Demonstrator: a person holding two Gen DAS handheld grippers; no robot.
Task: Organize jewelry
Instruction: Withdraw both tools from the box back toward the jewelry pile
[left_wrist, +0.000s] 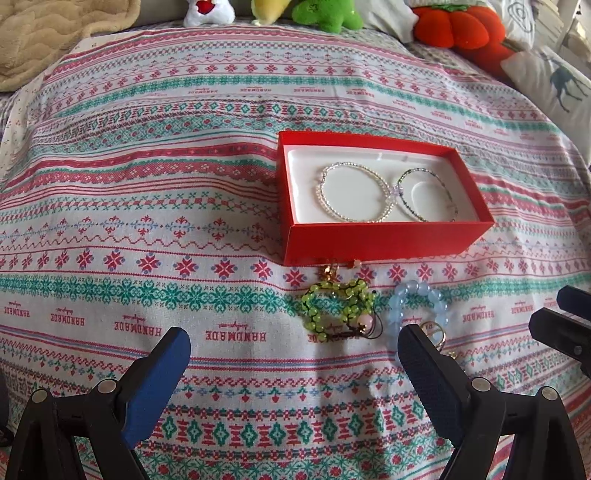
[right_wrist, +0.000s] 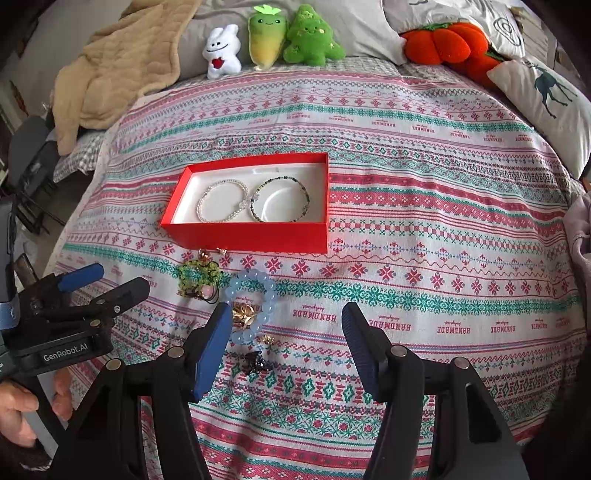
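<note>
A clear-bead bracelet (right_wrist: 222, 201) and a dark-bead bracelet (right_wrist: 280, 199) lie in the white-lined red cardboard box (right_wrist: 251, 236) at frame centre. Just below it, a green knotted bracelet (right_wrist: 199, 275) and a glossy blue bracelet (right_wrist: 255, 295) rest on woven patterned cloth (right_wrist: 424, 229). Left gripper (left_wrist: 293, 354) and right gripper (right_wrist: 282, 332) both stand spread and empty.

Left gripper (left_wrist: 293, 349) is hanging wide open over the patterned bedspread (left_wrist: 147, 221), nothing between its fingers. A red box (left_wrist: 384, 236) is sitting further back with two thin bracelets lying inside. Nearer, a green bead bracelet (left_wrist: 332, 308) and a pale blue one (left_wrist: 419, 299) are resting just beside each other; something gold, maybe a charm, is peeking out behind the right finger.
</note>
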